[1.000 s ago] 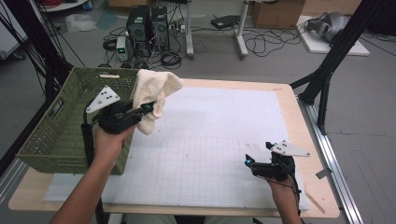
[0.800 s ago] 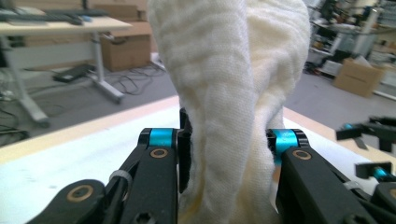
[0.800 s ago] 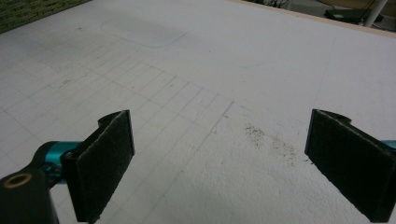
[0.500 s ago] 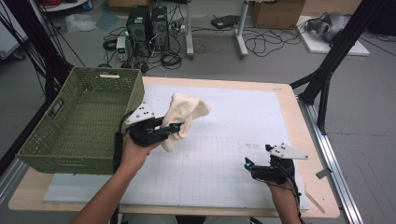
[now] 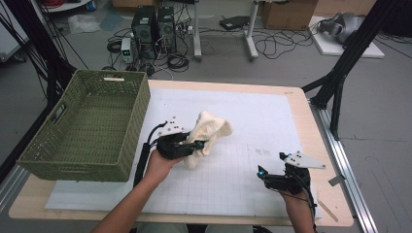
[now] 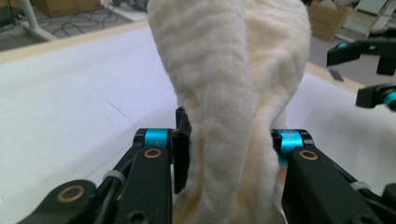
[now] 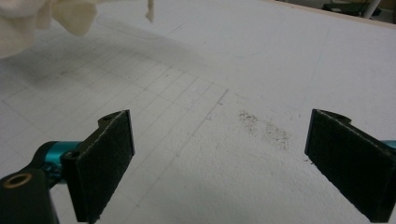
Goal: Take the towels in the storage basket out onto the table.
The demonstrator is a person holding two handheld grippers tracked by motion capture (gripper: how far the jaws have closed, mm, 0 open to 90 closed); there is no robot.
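- No brand, label or readable writing shows; the white mat [image 5: 252, 121] on the wooden worktop [image 5: 311, 141] carries only a faint printed grid and a few dark specks.
- The cloth [image 5: 206, 133] is cream, soft and crinkled, bunched into a rumpled lump just beside the green woven basket [image 5: 116, 141], low over the mat.
- The basket is rectangular, with a slot handle in its end wall.
- The left gripper [image 5: 194, 145] clamps the cloth: in the left gripper view the fabric [image 6: 233, 93] bulges between its two black jaws, which have just been opening a little with the cloth between them.
- The right gripper [image 5: 265, 174] rests near the worktop's front edge, well apart from the cloth, jaws spread wide with nothing between them.
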